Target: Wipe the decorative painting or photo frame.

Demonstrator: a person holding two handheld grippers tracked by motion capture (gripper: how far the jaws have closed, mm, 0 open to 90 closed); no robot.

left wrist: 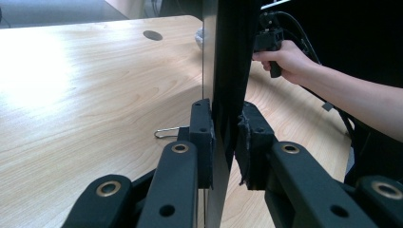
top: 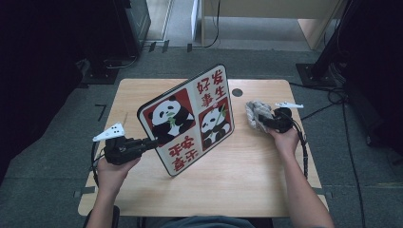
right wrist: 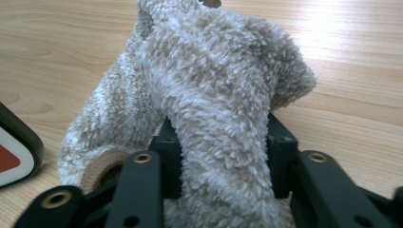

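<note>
Black jaws of the left gripper (left wrist: pixel 223 142) clamp the panda board's (top: pixel 190 118) lower edge, holding it tilted above the table's (top: pixel 247 185) middle. Near the right edge, the right gripper (right wrist: pixel 221 156) straddles a fluffy cloth (right wrist: pixel 209 95), apparently only loosely held. Wiping the board seems next, which calls for a firm pinch first.

Tilted panda board (top: pixel 189 119) mid-table (bare wood in front)

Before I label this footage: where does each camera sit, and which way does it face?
High view: above the person's side, looking down on the table; both forearms, left gripper clamping the panda board.
Left gripper view: along its jaws, which pinch the board's edge; right hand beyond.
Right gripper view: along its jaws, fluffy cloth between them.
Shared: board, table.
</note>
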